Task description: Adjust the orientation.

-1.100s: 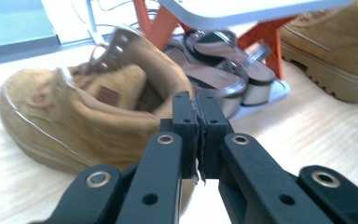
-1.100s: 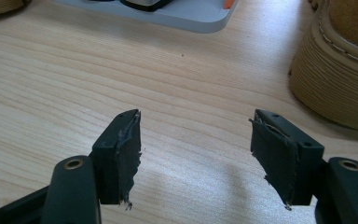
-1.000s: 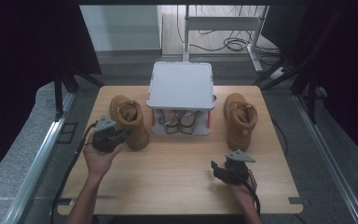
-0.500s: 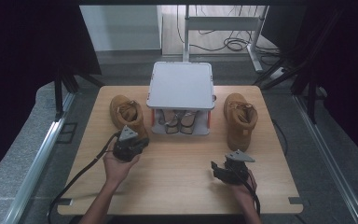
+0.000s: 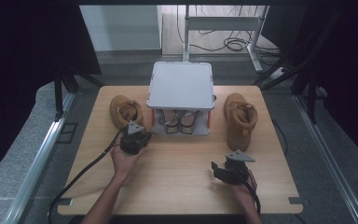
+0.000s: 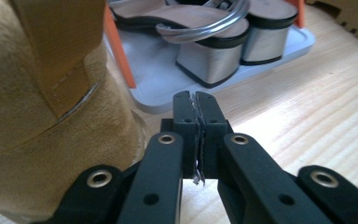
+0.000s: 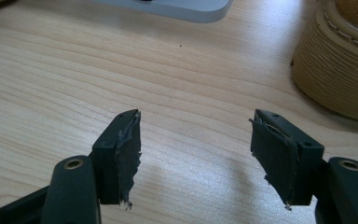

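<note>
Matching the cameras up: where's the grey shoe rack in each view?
High view: shoe rack at centre back of the table.
Left gripper view: shoe rack across the top, above the shut jaws.
Right gripper view: a strip of the shoe rack along the top edge.
Shared landmark: the light wooden table.

Tan boots (image 5: 126, 110), grey rack (image 5: 182, 85) with orange posts (image 6: 118, 45).

Grey rack (image 5: 181, 86) of heeled shoes (image 6: 214, 49) – right boot (image 5: 240, 119) beside it.
</note>
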{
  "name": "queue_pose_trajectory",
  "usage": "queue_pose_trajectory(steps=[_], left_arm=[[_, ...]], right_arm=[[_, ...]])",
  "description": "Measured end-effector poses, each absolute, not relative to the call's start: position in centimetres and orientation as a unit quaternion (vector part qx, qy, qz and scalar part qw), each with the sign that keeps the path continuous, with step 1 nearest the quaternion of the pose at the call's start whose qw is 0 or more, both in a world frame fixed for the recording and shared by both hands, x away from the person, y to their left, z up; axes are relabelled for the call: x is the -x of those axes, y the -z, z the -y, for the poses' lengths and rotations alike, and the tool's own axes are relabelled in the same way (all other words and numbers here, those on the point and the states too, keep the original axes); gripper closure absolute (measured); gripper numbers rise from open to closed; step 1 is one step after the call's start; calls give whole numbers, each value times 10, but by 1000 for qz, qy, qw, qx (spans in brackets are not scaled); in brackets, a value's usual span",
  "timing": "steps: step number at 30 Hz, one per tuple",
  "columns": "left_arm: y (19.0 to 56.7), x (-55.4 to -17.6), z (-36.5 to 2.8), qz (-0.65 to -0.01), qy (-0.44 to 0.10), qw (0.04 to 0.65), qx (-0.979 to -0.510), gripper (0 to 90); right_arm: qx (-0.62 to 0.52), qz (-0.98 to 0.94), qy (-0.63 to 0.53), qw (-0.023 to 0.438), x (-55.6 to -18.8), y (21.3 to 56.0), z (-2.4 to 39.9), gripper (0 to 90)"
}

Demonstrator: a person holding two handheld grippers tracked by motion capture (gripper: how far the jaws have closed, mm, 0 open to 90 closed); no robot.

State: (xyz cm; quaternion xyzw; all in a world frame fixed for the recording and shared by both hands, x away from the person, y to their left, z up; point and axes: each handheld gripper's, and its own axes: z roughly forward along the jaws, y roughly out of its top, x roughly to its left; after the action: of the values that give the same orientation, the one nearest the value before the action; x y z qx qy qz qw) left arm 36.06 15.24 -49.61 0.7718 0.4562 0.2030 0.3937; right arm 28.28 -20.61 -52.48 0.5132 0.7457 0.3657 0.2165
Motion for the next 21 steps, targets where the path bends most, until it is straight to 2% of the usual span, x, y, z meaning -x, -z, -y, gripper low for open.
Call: queue_pose_trajectory(steps=[21], left_arm=[[508, -374, -160, -473, -192, 387, -768, 897]], right_arm=[[-514, -746, -365, 214, -283, 525, 208, 329]])
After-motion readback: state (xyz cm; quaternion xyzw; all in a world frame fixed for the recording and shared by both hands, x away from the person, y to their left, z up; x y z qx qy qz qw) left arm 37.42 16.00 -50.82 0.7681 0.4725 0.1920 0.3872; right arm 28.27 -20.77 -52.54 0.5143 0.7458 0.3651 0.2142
